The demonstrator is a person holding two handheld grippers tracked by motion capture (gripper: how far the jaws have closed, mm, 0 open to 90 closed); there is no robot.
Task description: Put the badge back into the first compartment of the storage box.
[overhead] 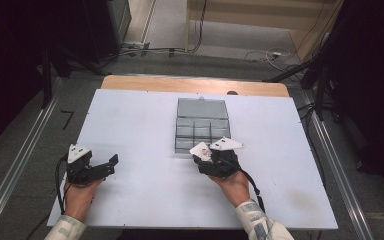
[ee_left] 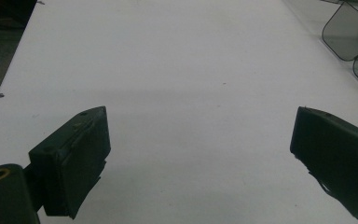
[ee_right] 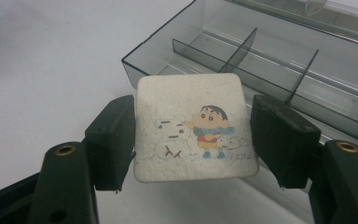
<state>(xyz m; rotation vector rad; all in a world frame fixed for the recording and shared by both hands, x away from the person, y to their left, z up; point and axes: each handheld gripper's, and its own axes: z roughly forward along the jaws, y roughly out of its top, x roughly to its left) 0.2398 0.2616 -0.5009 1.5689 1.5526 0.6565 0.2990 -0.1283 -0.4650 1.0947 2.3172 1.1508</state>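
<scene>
White and foam-like, the square tile (ee_right: 193,128) with a cartoon picture on its face sits clamped between the jaws of our right claw (ee_right: 193,140), one pad pressed to each side edge. In the high view the right claw (overhead: 211,159) holds it just at the near edge of the smoky clear compartment box (overhead: 200,125), whose lid stands open toward the far side.

We judge the step in hand to be carrying the tile over the box and setting it into a compartment. To do it well, we keep the tile level and printed side up, lift it enough to clear the near wall (ee_right: 177,70), and line its edges up with the thin dividers (ee_right: 242,46) before lowering. We release only once it rests flat on the floor of a cell, since a tilted tile could catch on a divider.

Our left claw (overhead: 100,167) rests on the white surface (overhead: 140,125) well apart from the box, jaws spread wide with nothing between them; it could steady the box if it slides.
</scene>
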